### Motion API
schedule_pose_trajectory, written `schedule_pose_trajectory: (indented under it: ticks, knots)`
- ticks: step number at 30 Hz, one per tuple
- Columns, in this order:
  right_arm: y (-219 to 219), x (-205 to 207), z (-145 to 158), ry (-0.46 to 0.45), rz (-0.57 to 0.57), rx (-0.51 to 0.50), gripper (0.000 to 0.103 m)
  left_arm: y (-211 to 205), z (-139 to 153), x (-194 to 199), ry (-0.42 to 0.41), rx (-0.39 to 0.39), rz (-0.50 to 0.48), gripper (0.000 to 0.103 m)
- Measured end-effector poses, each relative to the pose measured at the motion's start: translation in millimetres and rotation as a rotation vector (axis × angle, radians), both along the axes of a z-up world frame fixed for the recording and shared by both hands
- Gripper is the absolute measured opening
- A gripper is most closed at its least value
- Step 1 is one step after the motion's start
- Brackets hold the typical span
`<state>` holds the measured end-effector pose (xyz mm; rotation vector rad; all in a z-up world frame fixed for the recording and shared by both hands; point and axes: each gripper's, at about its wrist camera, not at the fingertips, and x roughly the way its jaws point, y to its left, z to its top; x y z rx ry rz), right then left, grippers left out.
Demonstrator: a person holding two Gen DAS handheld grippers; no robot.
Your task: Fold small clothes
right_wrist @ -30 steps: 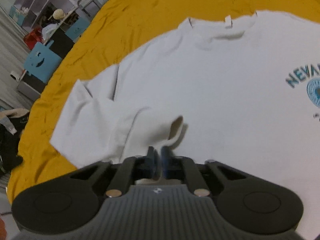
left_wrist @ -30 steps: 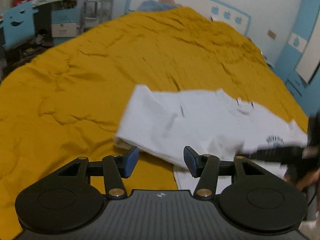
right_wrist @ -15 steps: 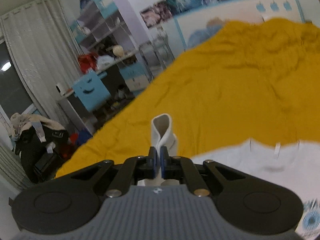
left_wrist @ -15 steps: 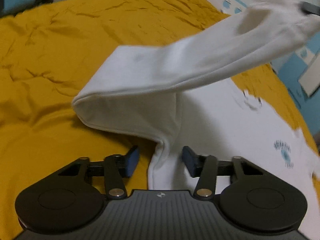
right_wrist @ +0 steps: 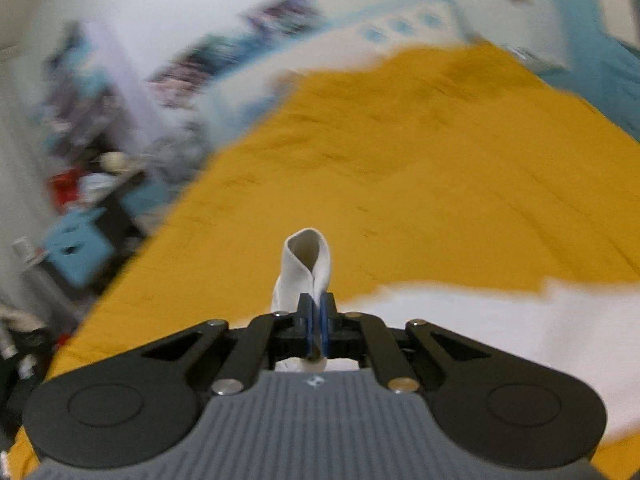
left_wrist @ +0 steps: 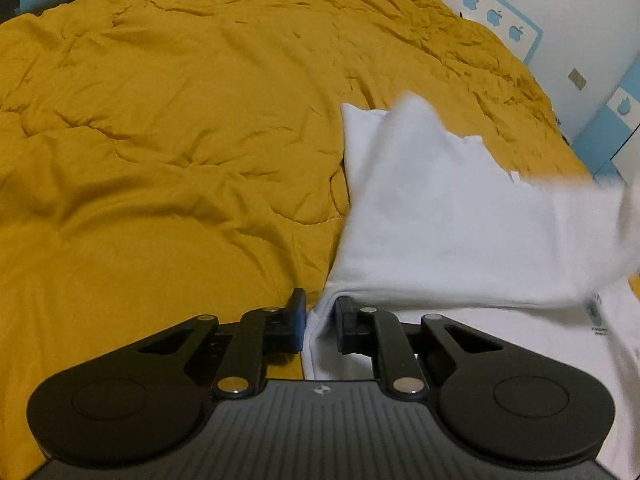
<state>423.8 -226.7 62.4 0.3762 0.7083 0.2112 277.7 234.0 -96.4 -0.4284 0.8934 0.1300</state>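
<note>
A white sweatshirt [left_wrist: 420,208] lies on the yellow quilt [left_wrist: 160,140], with a small blue print [left_wrist: 596,312] on its chest at the right. Its sleeve [left_wrist: 580,220] stretches across the body toward the right, blurred by motion. My left gripper [left_wrist: 320,320] is low at the shirt's near left edge. Its jaws are closing, and the folded edge fills the gap between the pads. In the right wrist view my right gripper [right_wrist: 318,320] is shut on the sleeve cuff [right_wrist: 306,256], which stands up in a loop above the fingertips.
The wrinkled quilt [right_wrist: 440,180] covers the whole bed. A white headboard with blue apple shapes [left_wrist: 496,16] stands at the far end. A cluttered desk and a blue chair [right_wrist: 76,248] stand beside the bed on the left, blurred.
The right gripper has carried the raised sleeve across the shirt to the right and lower. The left jaws have narrowed onto the shirt's edge. The left gripper has hardly moved in the last half second.
</note>
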Motion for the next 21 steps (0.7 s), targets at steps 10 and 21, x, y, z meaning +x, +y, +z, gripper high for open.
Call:
schedule_pose_trajectory:
  ticks: [10, 21]
  knots:
    - [-86.3, -18.4, -118.6, 0.229, -0.185, -0.001, 0.000, 1.5, 5.4, -3.9, 0.035, 0.022, -0.029, 0.017]
    - [-85.7, -31.8, -129.7, 0.276, -0.201, -0.204, 0.004, 17.0, 40.9, -16.7, 0.062, -0.046, -0.069, 0.028]
